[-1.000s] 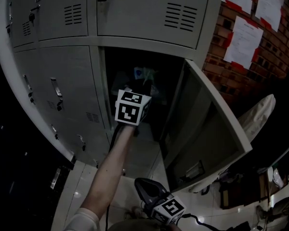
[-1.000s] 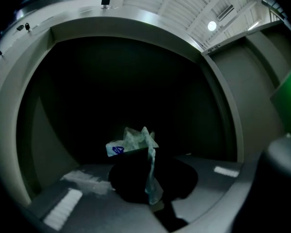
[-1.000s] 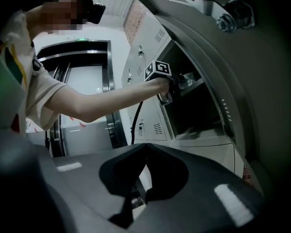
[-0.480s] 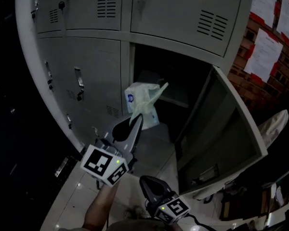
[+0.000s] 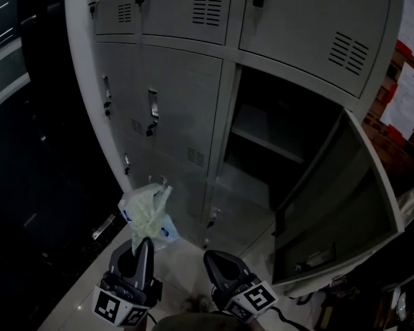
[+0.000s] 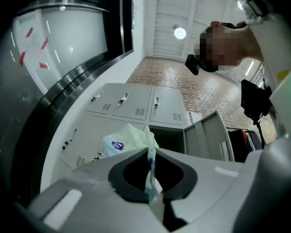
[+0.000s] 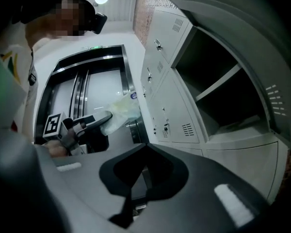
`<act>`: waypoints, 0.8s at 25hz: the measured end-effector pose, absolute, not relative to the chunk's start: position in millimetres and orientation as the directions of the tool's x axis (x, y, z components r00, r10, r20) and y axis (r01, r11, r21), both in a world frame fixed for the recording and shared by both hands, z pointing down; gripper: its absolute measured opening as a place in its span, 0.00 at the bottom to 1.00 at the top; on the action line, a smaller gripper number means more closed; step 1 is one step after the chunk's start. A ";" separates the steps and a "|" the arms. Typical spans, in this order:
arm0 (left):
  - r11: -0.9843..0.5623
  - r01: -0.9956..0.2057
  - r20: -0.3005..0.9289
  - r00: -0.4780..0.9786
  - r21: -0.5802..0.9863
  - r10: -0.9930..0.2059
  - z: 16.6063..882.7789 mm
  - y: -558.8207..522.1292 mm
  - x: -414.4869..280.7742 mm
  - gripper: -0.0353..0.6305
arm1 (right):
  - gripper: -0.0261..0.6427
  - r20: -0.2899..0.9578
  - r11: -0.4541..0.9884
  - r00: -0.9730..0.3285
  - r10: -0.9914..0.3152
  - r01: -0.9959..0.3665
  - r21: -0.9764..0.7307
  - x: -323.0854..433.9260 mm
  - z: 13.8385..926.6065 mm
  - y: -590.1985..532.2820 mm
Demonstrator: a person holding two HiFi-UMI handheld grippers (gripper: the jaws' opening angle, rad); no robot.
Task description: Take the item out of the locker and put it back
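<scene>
Left claw [image 5: 145, 243] is closed tight on the gathered neck of the thin plastic bag [image 5: 147, 214]. The bag sits just beyond the claw tips, outside the open locker compartment [image 5: 262, 140] and in front of the closed lower doors. Right claw [image 5: 212, 259] is closed with nothing in it. Bag judged light, soft and crumply, with slippery film and a blue-marked pack showing through, so the gathered neck is the best hold; a pinch on the loose body would likely slip or tear.
</scene>
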State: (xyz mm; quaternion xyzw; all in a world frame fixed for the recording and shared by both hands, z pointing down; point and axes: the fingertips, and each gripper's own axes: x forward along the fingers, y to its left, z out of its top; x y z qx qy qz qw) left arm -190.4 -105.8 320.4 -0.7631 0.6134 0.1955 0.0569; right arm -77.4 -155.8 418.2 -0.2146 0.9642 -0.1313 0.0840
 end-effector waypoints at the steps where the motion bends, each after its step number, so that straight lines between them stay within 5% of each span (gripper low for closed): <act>1: -0.230 -0.961 -0.368 0.160 0.154 -0.916 321.8 -102.2 -191.7 0.06 | 0.04 -0.111 0.879 -0.898 -0.426 -0.382 -0.283 -80.0 415.2 -154.2; 20: -0.182 -0.972 -0.410 0.107 0.148 -0.906 305.9 -97.2 -205.3 0.06 | 0.04 -0.087 0.875 -0.898 -0.430 -0.392 -0.285 -79.9 418.3 -151.5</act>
